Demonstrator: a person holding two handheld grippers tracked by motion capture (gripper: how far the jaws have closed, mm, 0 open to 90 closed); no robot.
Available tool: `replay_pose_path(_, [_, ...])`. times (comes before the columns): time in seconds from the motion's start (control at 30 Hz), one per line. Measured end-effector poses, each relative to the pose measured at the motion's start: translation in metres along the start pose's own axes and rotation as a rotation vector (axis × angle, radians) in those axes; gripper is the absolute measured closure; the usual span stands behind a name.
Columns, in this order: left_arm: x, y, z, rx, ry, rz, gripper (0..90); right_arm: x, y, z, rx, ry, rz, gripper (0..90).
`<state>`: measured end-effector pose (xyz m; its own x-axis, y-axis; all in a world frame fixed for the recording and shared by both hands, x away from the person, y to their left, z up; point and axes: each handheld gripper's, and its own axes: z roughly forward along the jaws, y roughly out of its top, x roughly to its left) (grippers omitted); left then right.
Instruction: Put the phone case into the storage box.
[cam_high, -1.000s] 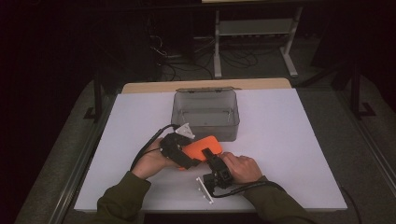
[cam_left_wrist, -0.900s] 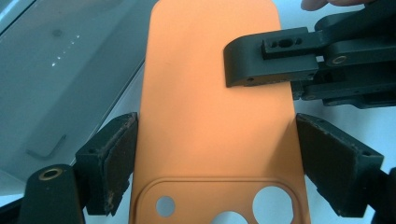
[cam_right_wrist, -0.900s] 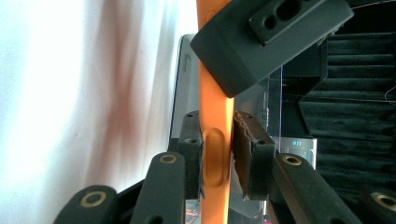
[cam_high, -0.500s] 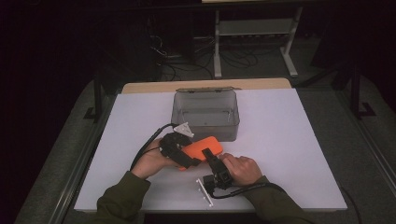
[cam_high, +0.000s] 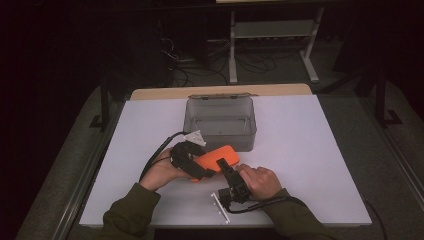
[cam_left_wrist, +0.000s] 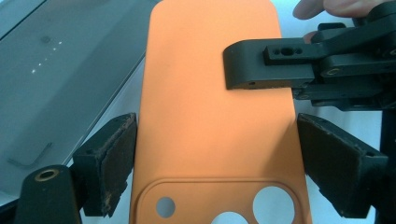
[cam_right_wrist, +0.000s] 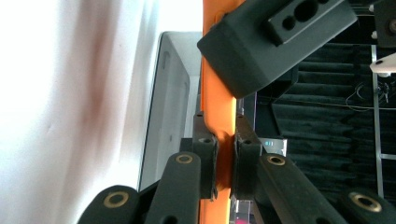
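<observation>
Two grips swapped — right fingers (cam_right_wrist: 225, 161) now pinch orange case (cam_left_wrist: 210, 107), left fingers (cam_left_wrist: 215, 163) easing off

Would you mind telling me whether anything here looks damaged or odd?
Yes: the pad on one finger of the left gripper looks frayed and crumbly along its edge, beside the orange phone case. Otherwise nothing stands out; the case looks intact.

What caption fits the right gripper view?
Right tongs pinch the edge of the orange phone case beside the clear box.
</observation>
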<state>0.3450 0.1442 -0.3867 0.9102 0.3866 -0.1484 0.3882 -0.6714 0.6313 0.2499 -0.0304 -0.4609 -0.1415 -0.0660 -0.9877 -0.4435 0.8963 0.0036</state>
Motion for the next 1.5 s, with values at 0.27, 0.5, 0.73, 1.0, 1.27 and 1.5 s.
replay_pose_path(0.27, [-0.001, 0.001, -0.006, -0.028, 0.002, 0.005, 15.2, 0.001, -0.002, 0.001, 0.003, 0.014, 0.011, 82.7])
replay_pose_path(0.5, [0.000, 0.000, -0.014, -0.041, 0.000, 0.007, 15.2, -0.001, -0.003, 0.001, 0.004, 0.012, 0.021, 82.4])
replay_pose_path(0.73, [0.002, -0.001, -0.021, -0.055, 0.002, 0.006, 14.9, -0.001, -0.003, 0.001, 0.003, 0.014, 0.021, 82.4])
replay_pose_path(1.0, [0.005, -0.006, -0.028, -0.059, 0.013, 0.006, 13.3, -0.001, -0.003, 0.001, 0.003, 0.016, 0.022, 82.3])
replay_pose_path(1.27, [0.006, -0.018, -0.036, -0.066, 0.041, -0.002, 9.5, -0.001, -0.004, 0.001, 0.004, 0.013, 0.028, 82.2])
replay_pose_path(1.5, [0.008, -0.033, -0.045, -0.078, 0.075, -0.013, 5.2, -0.001, -0.004, 0.001, 0.005, 0.016, 0.017, 82.2])
